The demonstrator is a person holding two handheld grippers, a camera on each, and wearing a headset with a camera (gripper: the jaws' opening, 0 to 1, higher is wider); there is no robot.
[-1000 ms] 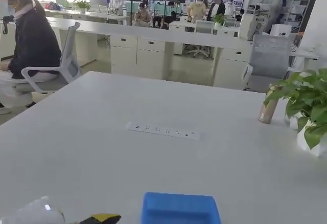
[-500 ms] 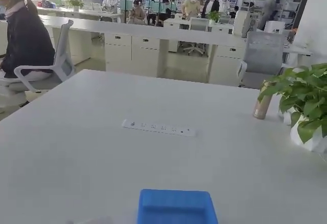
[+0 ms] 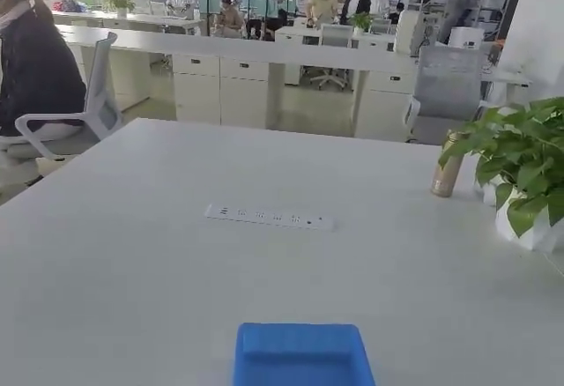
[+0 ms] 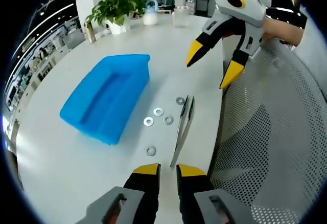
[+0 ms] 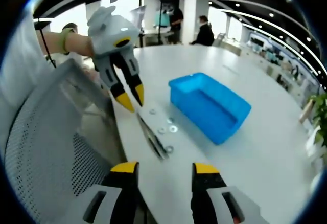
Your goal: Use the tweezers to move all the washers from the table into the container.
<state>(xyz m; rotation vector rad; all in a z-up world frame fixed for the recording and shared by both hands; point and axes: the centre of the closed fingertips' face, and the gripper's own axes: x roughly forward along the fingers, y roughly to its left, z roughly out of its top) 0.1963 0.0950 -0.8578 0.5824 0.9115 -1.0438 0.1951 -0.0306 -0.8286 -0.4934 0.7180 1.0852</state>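
Item: washer transfer, not yet begun. Table [image 3: 132, 271]: white, bearing a power strip [image 3: 269, 218], a potted plant [image 3: 520, 161] at its far right, and the blue container [image 3: 304, 355] at the bottom of the head view. Container: open-topped, its interior bare as far as the gripper views show, with no washer seen in it. Washers [image 4: 158, 112]: five counted, all flat on the table, loosely grouped just beside the container's long wall, between it and the tweezers [image 4: 183, 123]. Tweezers: lying on the table near its edge, one washer just beside their parted end, held by neither gripper. Left gripper [image 4: 168, 170]: above the table edge, pointed along the tweezers from their joined end. Its jaws are only narrowly parted, with nothing between them. Right gripper [image 4: 214, 63]: hovering clear of the table beyond the tweezers' far end, its jaws spread wide and empty. Mesh chair [image 4: 255, 147]: its back stands at the table edge beside the grippers. Status, as judged: nothing done. Outstanding are the pick-up of the tweezers and the carrying of all five washers into the container.
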